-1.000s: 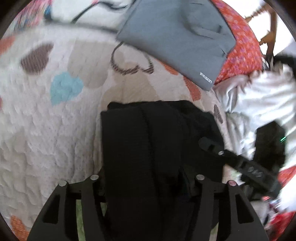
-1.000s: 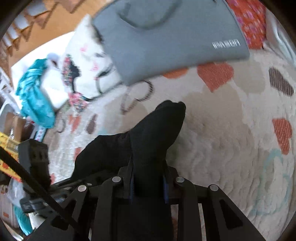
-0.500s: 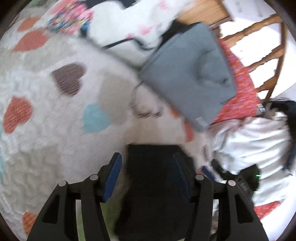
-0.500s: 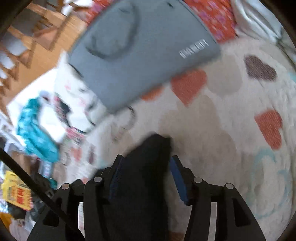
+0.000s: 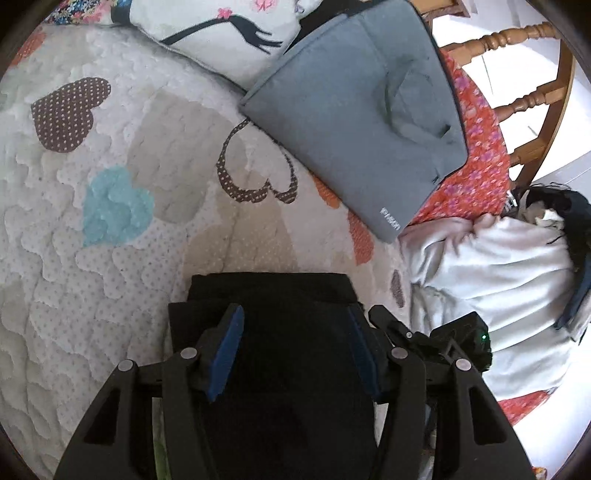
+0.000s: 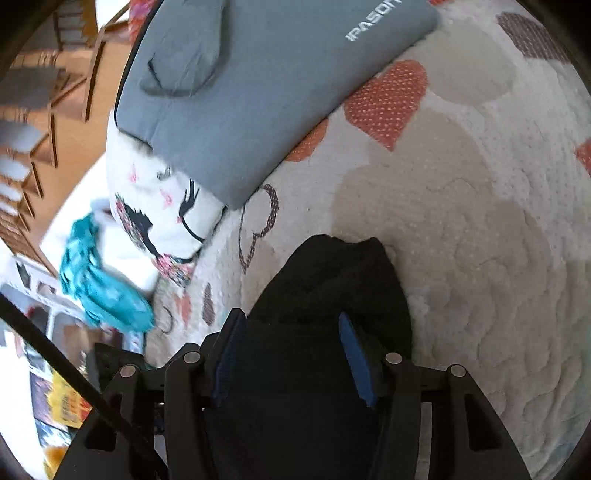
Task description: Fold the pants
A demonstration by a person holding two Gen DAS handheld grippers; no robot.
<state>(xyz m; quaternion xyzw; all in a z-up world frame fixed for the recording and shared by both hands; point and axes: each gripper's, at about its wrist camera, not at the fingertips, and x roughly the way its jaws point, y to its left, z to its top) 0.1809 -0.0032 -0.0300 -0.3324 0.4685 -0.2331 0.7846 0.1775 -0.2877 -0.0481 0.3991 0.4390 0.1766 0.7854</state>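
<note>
The black pants (image 5: pixel 280 306) lie folded in a compact stack on the heart-patterned quilt (image 5: pixel 110 229). My left gripper (image 5: pixel 293 325) is open, its blue pads (image 5: pixel 227 343) spread on either side above the stack. The right gripper's body (image 5: pixel 443 343) shows at the stack's right edge. In the right wrist view the pants (image 6: pixel 332 280) lie bunched under my right gripper (image 6: pixel 290 332), which is open with its pads (image 6: pixel 354 354) apart. Neither gripper holds cloth.
A grey zip case (image 5: pixel 362 110) lies beyond the pants, partly on a white printed pillow (image 5: pixel 221 33) and an orange floral cloth (image 5: pixel 476 155). White clothing (image 5: pixel 491 288) is heaped to the right by a wooden chair (image 5: pixel 535 96). A teal garment (image 6: pixel 99 277) lies off the bed's left.
Both grippers were shut on the black pants a second ago. They have opened and let go, and both have drawn back while the pants settled into a shorter folded stack.
</note>
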